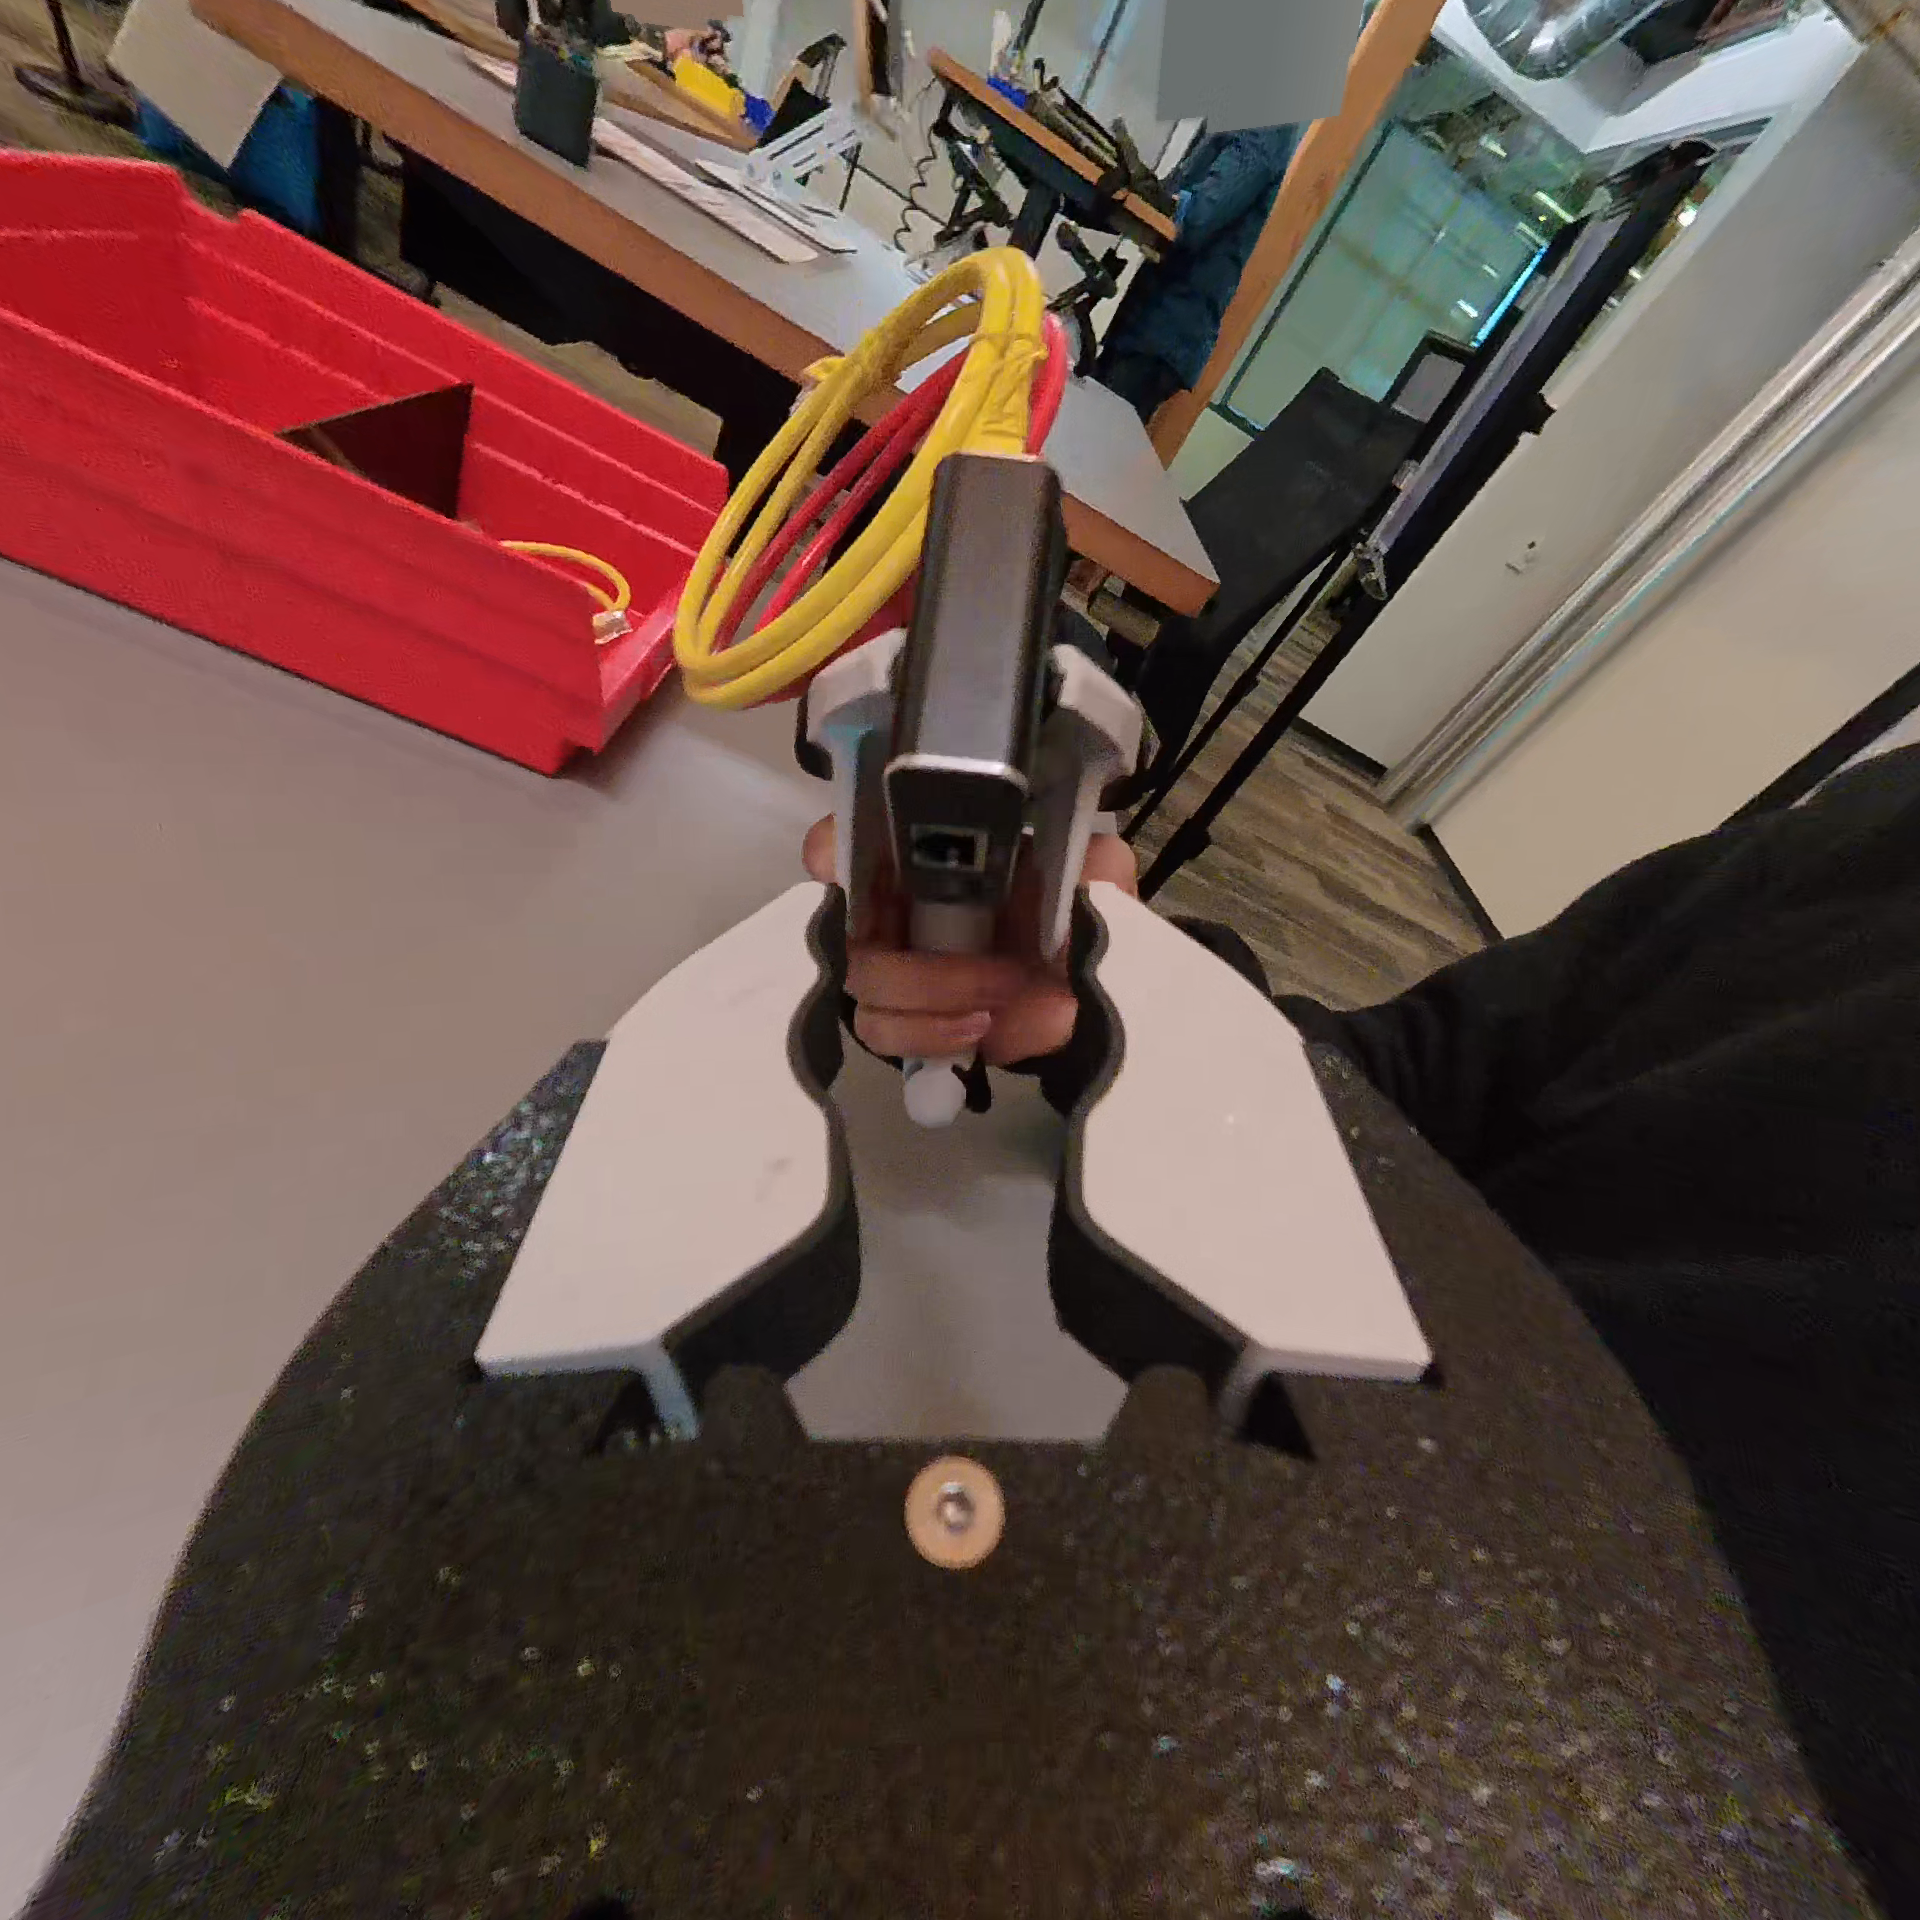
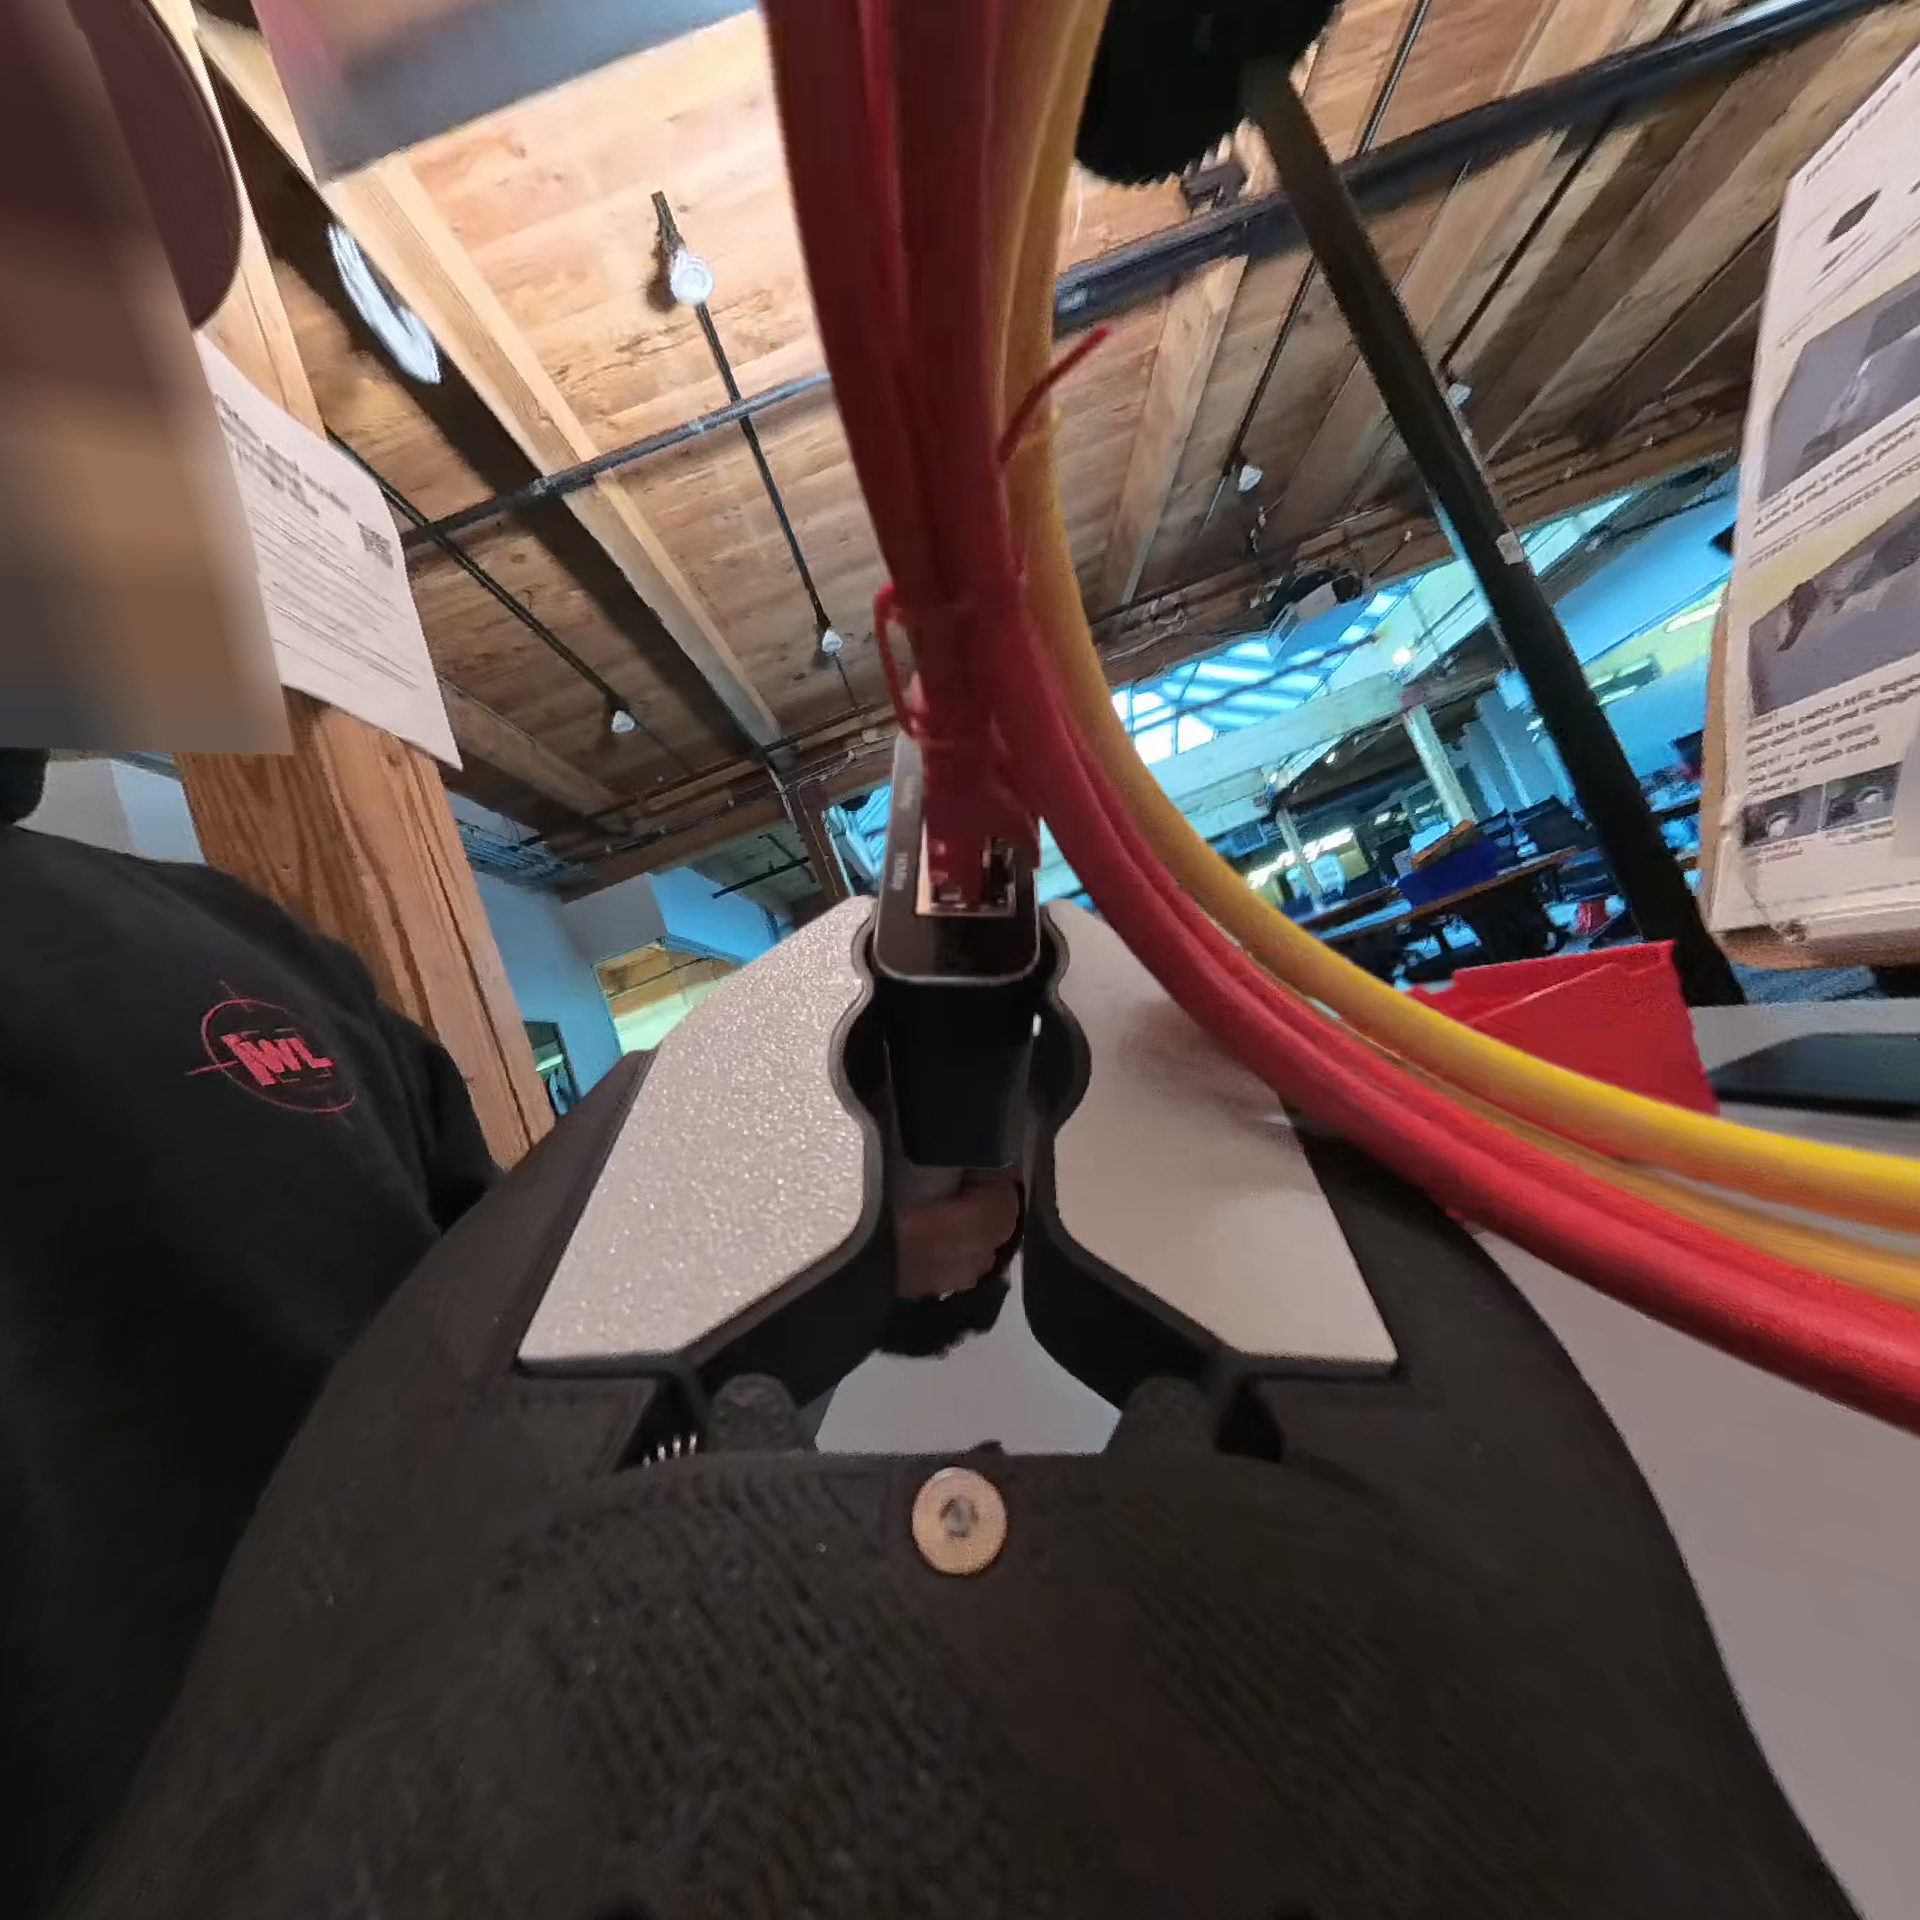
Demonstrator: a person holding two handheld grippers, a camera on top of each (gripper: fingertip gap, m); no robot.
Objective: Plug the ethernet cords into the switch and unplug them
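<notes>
A: Where is the switch [image 1: 977,623]?

B: It is in the air above the near edge of the table [image 1: 260,935], in the middle of both views. The right gripper [image 2: 956,956] holds it: the jaws are pressed on its two long sides, and it stands lengthwise between them.

A: And the cords?

B: The red cord [image 2: 914,416] has its plug in a socket on the end of the switch that is far from both cameras. The yellow cord [image 1: 748,582] reaches the same end with its plug, but I cannot tell whether it sits fully in. Both cords are coiled and tied, and the coils hang together on the left of the switch.

A: What about the other end?

B: It faces the left gripper [image 1: 956,925] and shows one port [image 1: 951,847], which is empty. The jaws of the left gripper are spread and pinch nothing. The switch end lies just beyond its fingertips.

A: Any containers?

B: One red bin [image 1: 208,343], on the table to the far left. In it I see a second yellow cord [image 1: 582,566], with its plug near the right end wall of the bin, and one dark triangular piece [image 1: 405,447] farther left. The rest of the inside is hidden.

A: Please count for me.

B: One switch, three cords (two yellow, one red), one bin, two grippers. One hand [image 1: 935,1008] shows below the switch, around the handle of the right gripper.
</notes>
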